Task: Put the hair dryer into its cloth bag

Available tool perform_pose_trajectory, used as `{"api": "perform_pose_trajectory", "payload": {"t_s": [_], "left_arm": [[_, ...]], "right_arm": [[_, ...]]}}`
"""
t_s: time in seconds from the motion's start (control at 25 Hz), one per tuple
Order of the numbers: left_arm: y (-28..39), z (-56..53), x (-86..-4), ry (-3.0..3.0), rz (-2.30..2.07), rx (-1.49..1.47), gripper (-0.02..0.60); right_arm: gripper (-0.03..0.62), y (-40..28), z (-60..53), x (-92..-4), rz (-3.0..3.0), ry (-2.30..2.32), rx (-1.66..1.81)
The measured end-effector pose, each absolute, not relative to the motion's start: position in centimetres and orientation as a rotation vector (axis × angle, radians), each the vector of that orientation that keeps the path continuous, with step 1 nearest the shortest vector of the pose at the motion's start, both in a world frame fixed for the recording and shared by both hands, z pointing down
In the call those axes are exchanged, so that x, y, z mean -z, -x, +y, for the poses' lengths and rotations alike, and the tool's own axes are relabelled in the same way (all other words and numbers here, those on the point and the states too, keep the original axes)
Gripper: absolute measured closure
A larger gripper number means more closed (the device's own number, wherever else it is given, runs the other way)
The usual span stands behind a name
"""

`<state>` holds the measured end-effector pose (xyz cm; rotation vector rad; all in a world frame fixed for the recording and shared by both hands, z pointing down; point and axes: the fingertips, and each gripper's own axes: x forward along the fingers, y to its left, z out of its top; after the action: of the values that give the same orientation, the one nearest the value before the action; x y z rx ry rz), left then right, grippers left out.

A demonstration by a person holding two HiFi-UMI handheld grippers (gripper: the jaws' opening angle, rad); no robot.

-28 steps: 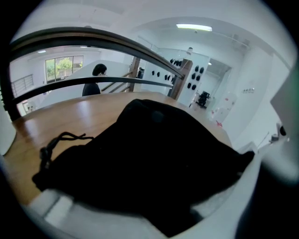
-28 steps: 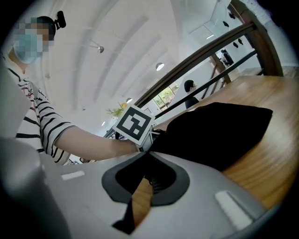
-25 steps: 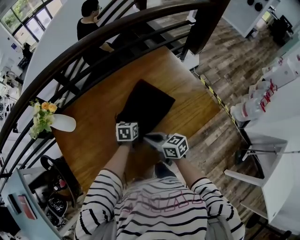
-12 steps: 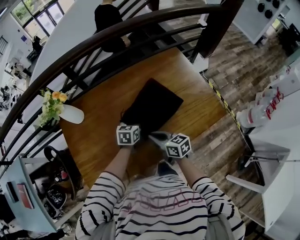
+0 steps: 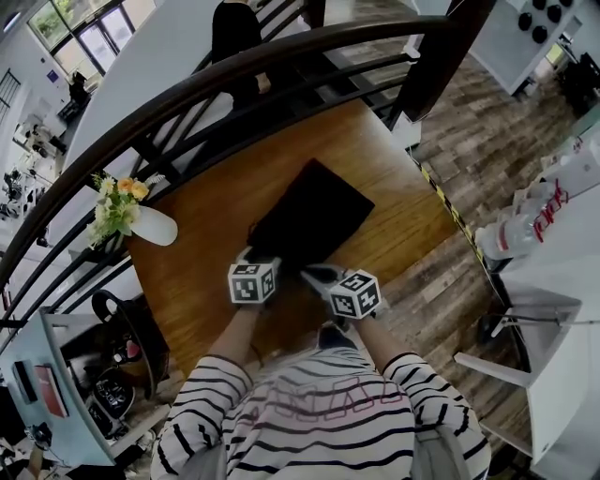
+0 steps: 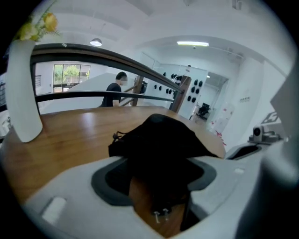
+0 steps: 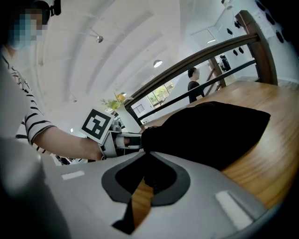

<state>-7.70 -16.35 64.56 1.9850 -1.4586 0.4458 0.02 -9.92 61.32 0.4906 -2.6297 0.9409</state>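
Observation:
A black cloth bag point(image 5: 314, 216) lies bulging on the wooden table point(image 5: 197, 281), its mouth toward me; the hair dryer itself does not show. My left gripper point(image 5: 257, 259) is at the mouth's left corner with its jaws opening wide. In the left gripper view the bag point(image 6: 159, 135) fills the gap of this gripper point(image 6: 156, 172), its pads not pressing, and a plug's two prongs point(image 6: 161, 214) poke out below. My right gripper point(image 5: 306, 275) is shut on the bag's near edge. The right gripper view shows that gripper point(image 7: 145, 156) pinching black cloth point(image 7: 215, 130).
A white vase with flowers point(image 5: 150, 225) stands at the table's left edge. A dark curved railing point(image 5: 234, 75) runs behind the table, with a person point(image 5: 234, 28) beyond it. White bottles point(image 5: 525, 225) stand on a separate table at the right.
My left gripper has drawn back a little from the bag's mouth toward me. The right gripper stays at the bag's near edge.

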Motion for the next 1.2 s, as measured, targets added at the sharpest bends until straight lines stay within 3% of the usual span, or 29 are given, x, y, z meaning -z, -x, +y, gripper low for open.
{"api": "perform_pose_trajectory", "payload": {"t_s": [0.76, 1.2], "left_arm": [[14.0, -9.2, -60.5, -2.022, -1.532, -0.372, 0.319], [15.6, -4.2, -59.1, -2.052, -1.539, -0.319, 0.335]], "right_arm": [[0.461, 5.1, -7.3, -60.8, -2.601, -0.563, -0.836], [0.451, 5.3, -5.1, -61.2, -2.578, -0.691, -0.840]]}}
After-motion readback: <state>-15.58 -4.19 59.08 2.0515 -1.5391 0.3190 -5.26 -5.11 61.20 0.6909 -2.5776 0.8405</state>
